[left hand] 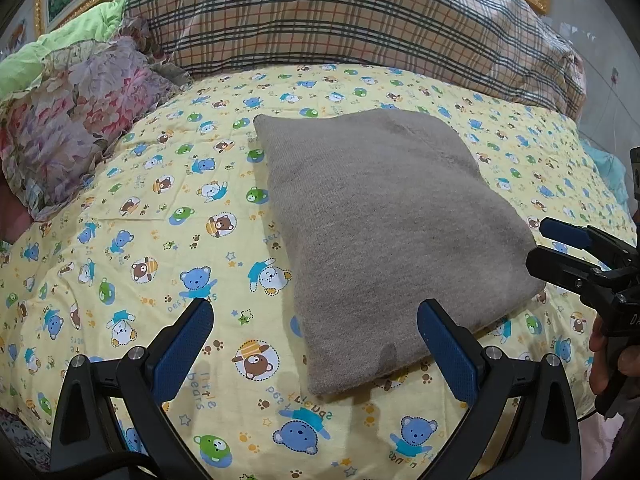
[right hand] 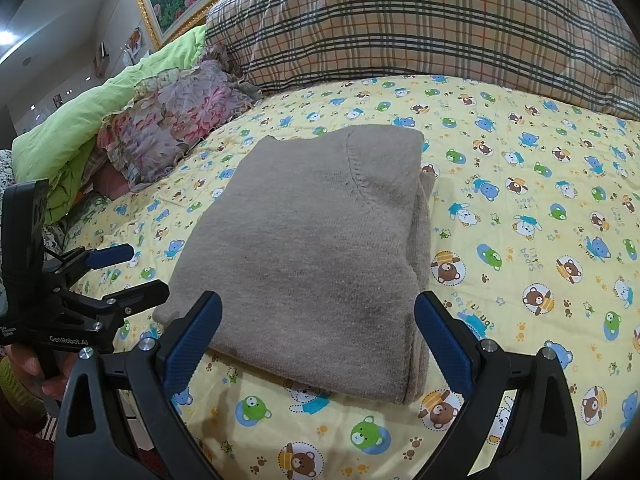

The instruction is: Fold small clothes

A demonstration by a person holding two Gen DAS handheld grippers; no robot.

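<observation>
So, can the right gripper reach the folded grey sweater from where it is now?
Probably yes. The right gripper is open and empty, and the near edge of the grey sweater lies between its fingers. Nothing stands in the way; the left gripper is off to the side, also open.

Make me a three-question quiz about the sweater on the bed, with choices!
1. Where is the sweater?
A on the bear sheet
B on the plaid pillow
C on the floor

2. What colour is it?
A green
B grey-brown
C blue

3. The left hand-held gripper and right hand-held gripper are:
A holding it
B open, empty
C shut

Answers: 1 A, bears show all round it. 2 B, plain grey-brown knit. 3 B, their blue pads stand apart with nothing between.
</observation>
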